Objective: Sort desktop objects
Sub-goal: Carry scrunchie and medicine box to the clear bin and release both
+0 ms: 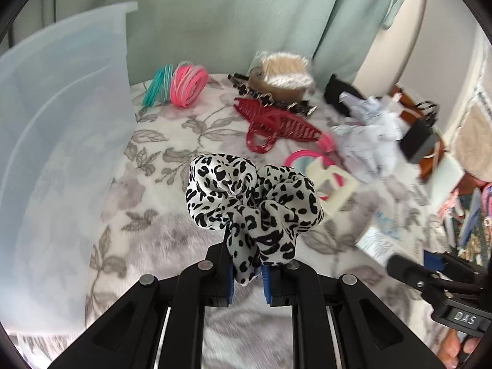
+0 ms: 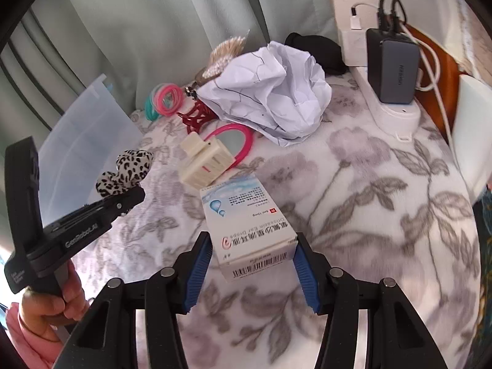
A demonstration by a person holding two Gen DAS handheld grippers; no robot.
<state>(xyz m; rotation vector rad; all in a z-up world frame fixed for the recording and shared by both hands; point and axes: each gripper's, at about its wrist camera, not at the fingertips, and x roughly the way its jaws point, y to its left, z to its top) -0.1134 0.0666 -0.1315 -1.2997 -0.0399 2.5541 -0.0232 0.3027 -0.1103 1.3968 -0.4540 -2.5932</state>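
Note:
My left gripper (image 1: 248,272) is shut on a black-and-white leopard scrunchie (image 1: 252,196) and holds it above the floral cloth, beside a translucent plastic bin (image 1: 61,153). The scrunchie also shows in the right wrist view (image 2: 126,169), in the left gripper (image 2: 135,193). My right gripper (image 2: 252,258) is open, its blue pads on either side of a white ear-drops box (image 2: 246,224) that lies on the cloth. The right pad looks to touch the box's corner. The left pad stands apart from it.
On the cloth lie pink and teal hair bands (image 1: 181,84), a red claw clip (image 1: 276,123), a pink hand mirror (image 2: 233,141), a cream clip (image 2: 206,160), crumpled paper (image 2: 270,92), and a power strip with a charger (image 2: 393,70).

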